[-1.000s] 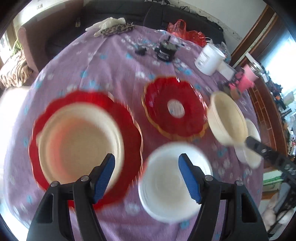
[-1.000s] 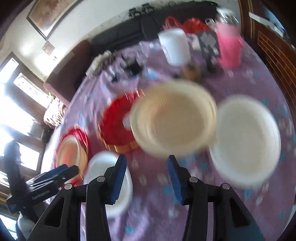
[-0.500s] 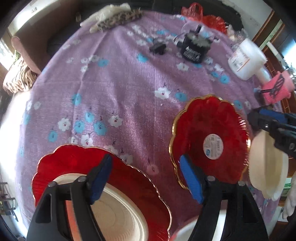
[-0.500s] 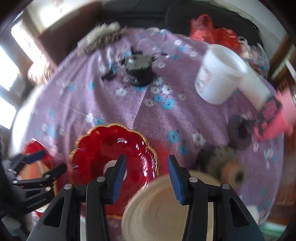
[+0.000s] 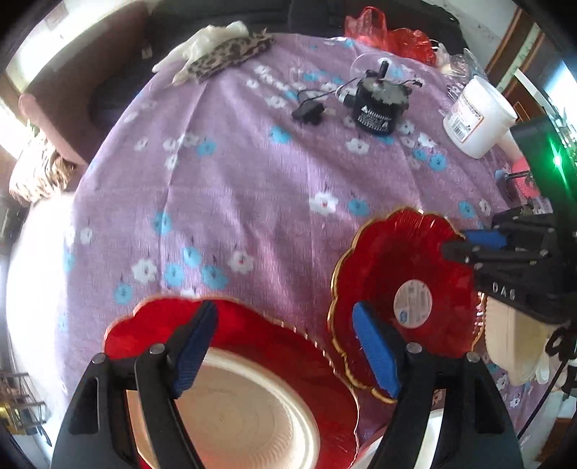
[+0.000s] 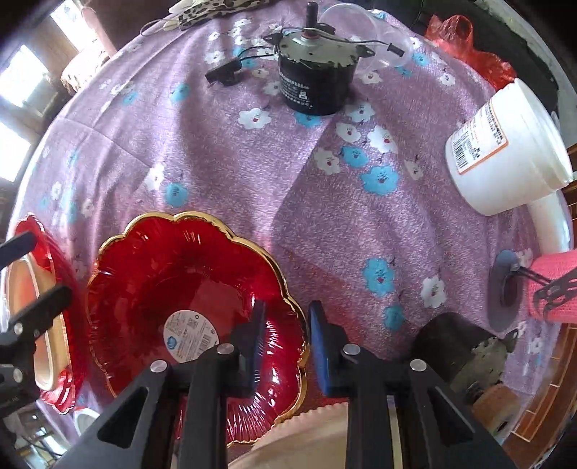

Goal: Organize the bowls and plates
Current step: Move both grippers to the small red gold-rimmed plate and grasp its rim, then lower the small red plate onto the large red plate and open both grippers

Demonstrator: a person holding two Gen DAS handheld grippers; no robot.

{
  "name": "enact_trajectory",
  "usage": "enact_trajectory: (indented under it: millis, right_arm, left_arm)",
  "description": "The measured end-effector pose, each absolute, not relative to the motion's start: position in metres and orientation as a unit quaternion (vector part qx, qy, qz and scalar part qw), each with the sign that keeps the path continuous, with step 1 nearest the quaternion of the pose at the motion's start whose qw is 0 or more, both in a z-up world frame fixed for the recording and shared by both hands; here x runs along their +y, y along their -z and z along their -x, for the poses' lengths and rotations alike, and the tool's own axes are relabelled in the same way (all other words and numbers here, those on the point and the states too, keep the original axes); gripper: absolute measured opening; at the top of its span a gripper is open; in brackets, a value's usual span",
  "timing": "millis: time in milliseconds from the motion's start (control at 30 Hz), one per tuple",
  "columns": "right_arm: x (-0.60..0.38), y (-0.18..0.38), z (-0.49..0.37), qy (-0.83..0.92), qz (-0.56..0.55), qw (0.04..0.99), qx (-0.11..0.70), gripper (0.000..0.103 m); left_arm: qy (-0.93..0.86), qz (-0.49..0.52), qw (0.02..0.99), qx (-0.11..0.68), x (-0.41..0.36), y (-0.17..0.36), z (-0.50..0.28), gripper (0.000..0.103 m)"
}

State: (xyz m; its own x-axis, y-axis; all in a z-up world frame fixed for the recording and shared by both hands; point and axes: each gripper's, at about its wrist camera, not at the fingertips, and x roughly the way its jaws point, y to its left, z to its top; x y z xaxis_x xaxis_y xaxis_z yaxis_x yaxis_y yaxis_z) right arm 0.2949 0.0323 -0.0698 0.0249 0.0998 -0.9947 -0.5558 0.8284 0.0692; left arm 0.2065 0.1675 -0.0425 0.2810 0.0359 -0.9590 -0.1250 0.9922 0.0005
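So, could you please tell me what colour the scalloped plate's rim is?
Gold, edging the red scalloped plate; the right wrist view shows it best.

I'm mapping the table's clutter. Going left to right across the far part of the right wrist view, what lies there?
Leopard-print cloth → small black plug → black motor → red plastic bag → white tub.

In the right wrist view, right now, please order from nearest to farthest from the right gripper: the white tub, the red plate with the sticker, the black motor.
1. Red plate with the sticker: its gold rim lies between the closing right gripper fingers.
2. White tub: on its side, far right.
3. Black motor: top centre.
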Motion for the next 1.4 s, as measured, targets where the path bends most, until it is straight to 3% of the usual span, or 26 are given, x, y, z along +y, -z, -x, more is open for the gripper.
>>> enact_trajectory:
  millis: [333, 400, 567, 1400]
  right_arm:
    - [-0.007, 0.079, -0.304, -0.235, 0.098, 0.701, 0.666, 0.021]
    - [-0.018, 0.080, -0.305, -0.236, 0.075, 0.702, 0.667, 0.020]
    - [-0.034, 0.079, -0.306, -0.222, 0.060, 0.709, 0.667, 0.020]
    - [0.064, -0.040, -0.257, -0.263, 0.048, 0.767, 0.584, 0.021]
  left_arm:
    - [0.005, -0.023, 0.739, 0.673, 0.127, 0.086, -0.258, 0.074]
    - [0.037, -0.009, 0.733, 0.679, 0.119, 0.089, -0.256, 0.032]
    - [0.014, 0.040, 0.744, 0.667, 0.132, 0.083, -0.255, 0.021]
    - [-0.044, 0.156, 0.797, 0.581, 0.234, -0.013, -0.182, 0.022]
